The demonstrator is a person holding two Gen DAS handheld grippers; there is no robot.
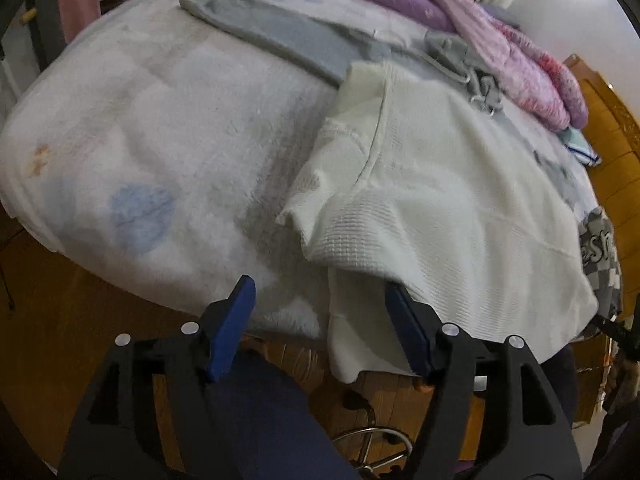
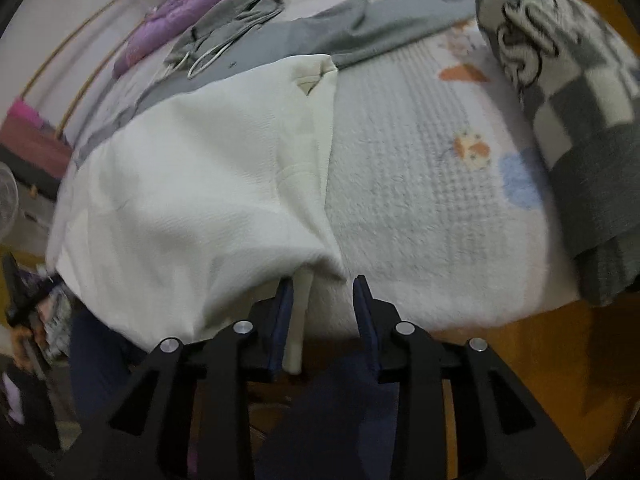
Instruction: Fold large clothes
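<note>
A white waffle-knit garment [image 1: 440, 184] lies folded on the bed, its near edge hanging over the bed's front; it also shows in the right wrist view [image 2: 200, 176]. My left gripper [image 1: 320, 292] is open at the bed's front edge, with a hanging white flap between its blue fingers and the right finger under the garment's hem. My right gripper [image 2: 322, 284] is open at the garment's near right corner, a hanging white strip [image 2: 298, 320] between its fingers. A grey hoodie [image 1: 280, 36] lies spread beyond the white garment.
The bed has a white fluffy cover [image 1: 140, 140] with pale prints. A purple-pink quilt [image 1: 500, 40] is piled at the far side. A grey-and-white checkered blanket [image 2: 568, 92] lies at the right. Wooden floor [image 1: 60, 312] and a chair base [image 1: 372, 448] are below.
</note>
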